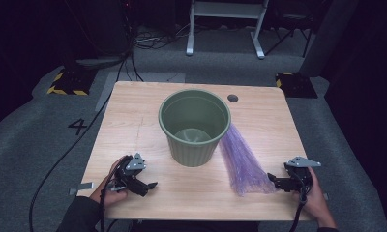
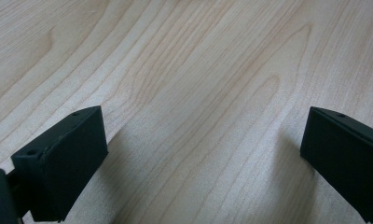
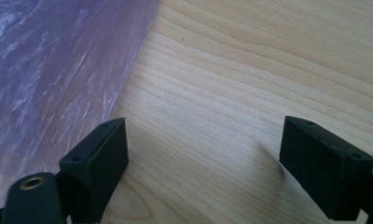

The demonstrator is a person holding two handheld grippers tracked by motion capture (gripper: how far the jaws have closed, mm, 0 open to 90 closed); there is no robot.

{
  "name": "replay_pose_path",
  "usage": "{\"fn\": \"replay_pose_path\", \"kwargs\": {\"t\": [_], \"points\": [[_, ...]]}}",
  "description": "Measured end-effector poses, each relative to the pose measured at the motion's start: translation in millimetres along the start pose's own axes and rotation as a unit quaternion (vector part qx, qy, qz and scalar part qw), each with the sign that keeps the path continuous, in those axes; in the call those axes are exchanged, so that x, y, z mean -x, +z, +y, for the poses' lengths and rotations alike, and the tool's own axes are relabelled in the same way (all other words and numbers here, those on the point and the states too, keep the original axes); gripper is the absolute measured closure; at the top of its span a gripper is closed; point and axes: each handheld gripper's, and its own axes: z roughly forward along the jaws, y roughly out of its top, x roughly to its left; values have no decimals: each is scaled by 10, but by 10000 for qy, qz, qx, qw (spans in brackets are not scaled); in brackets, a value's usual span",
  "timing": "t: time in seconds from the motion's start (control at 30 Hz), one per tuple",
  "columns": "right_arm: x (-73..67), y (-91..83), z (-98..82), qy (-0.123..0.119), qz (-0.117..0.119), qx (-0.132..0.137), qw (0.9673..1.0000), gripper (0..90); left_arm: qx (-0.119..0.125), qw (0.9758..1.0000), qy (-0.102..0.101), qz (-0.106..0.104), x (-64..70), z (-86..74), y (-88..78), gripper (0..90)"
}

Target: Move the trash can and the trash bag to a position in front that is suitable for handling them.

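Purple crinkled plastic bag [image 1: 243, 162] flat beside green bin [image 1: 194, 126] | right claw [image 1: 277, 182] wide, empty | left claw [image 1: 150, 186] wide, empty

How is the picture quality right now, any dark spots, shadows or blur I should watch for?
High view: the table is evenly lit, the room behind is dark, and the green bin and purple plastic bag read clearly. Left gripper view: sharp wood grain, with soft shadows beside the open left gripper. Right gripper view: the right gripper is open, the bag's edge looks streaky, and there is no strong glare.
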Motion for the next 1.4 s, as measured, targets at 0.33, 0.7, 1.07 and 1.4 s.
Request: {"fn": "replay_pose_path", "kwargs": {"t": [0.33, 0.7, 1.07, 1.4], "points": [[-21, -143, 46, -1, -187, 250, 9995, 166, -20, 9999, 101, -124, -18, 0, -1, 0], [-134, -442, 166, -260, 332, 1172, 9922, 399, -22, 9999, 85, -97, -13, -3, -5, 0], [-301, -151, 48, -749, 1003, 581, 9904, 840, -11, 9998, 129, -153, -37, 10, 9, 0], [-434, -59, 16, -1028, 1216, 494, 9860, 895, -17, 9992, 285, -273, -224, 93, 81, 1]]}}
